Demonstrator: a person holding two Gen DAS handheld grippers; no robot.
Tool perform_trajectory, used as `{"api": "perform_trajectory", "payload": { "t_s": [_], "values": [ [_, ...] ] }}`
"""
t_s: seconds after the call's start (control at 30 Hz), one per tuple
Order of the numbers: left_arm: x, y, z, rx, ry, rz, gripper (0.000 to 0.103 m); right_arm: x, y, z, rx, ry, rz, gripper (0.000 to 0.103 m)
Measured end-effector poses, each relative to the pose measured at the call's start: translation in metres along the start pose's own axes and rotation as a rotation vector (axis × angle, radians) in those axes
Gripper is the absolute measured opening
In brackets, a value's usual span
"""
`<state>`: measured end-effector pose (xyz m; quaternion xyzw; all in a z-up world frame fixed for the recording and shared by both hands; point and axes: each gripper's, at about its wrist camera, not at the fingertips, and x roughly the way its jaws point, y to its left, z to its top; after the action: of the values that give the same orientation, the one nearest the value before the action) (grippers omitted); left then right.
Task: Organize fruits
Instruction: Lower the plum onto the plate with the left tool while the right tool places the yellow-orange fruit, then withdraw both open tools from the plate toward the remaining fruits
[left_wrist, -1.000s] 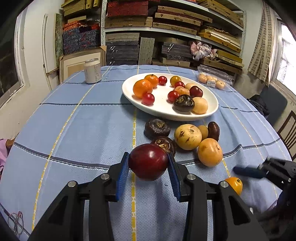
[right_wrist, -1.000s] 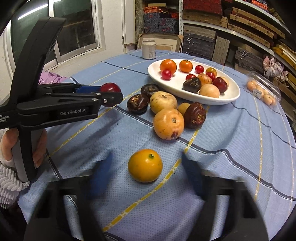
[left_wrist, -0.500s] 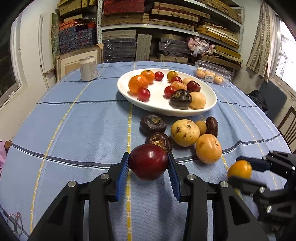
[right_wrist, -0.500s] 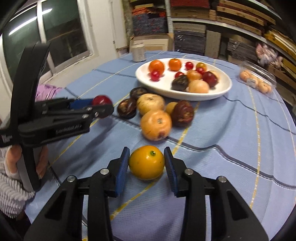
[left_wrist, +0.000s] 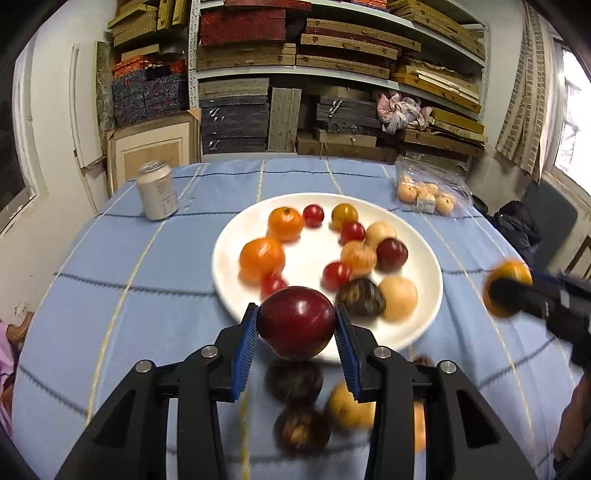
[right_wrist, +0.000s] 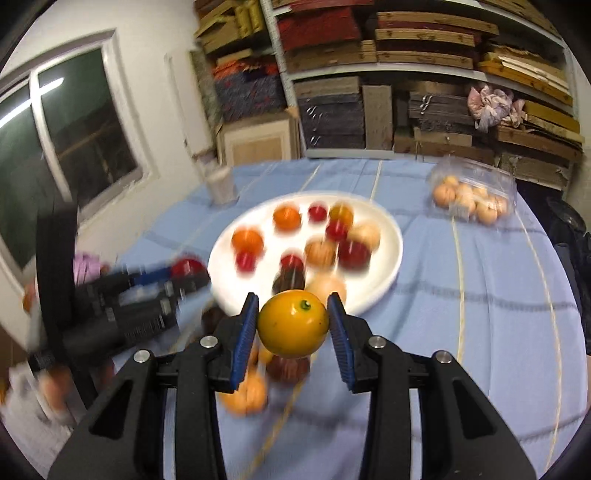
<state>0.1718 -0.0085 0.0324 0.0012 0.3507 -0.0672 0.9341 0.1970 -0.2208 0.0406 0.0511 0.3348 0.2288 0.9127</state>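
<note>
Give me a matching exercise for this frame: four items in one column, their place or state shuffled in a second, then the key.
Items:
1. dark red round plum
2. yellow-orange round fruit
3. silver drink can
4. clear plastic bag of small peach-coloured fruits

Places:
A. standing upright on the blue cloth, left of the white oval plate
B. clamped in the right gripper
C. lying on the cloth, right of and beyond the plate
D. clamped in the left gripper

Pairs: 1-D, 2-B, 3-A, 4-C

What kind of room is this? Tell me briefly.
Probably a storeroom with a table in it: metal shelves stacked with flat boxes, and a round table under a blue cloth holding a plate of fruit.
</note>
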Motion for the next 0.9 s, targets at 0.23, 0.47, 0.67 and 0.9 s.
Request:
{"api": "perform_trajectory", "payload": {
  "t_s": [0.23,0.47,0.67,0.9],
  "values": [
    [0.05,-0.018,0.009,0.038,0.045,-0.017,0.041,0.092,-0.005,0.058,0.022,0.123,-0.018,0.038],
    [0.065,-0.008,0.004,0.025,0.047,-0.025,0.052,0.162,-0.006,0.067,0.051,0.192,-0.036,0.038],
    [0.061,0.0,0.006,-0.002,0.013,-0.011,0.078,0.172,-0.01,0.065,0.078,0.18,-0.04,0.054],
    [0.042,-0.001,0.003,0.008,-0.038,0.03,0.093,0.114,-0.03,0.048,0.142,0.099,-0.032,0.078]
  ]
}}
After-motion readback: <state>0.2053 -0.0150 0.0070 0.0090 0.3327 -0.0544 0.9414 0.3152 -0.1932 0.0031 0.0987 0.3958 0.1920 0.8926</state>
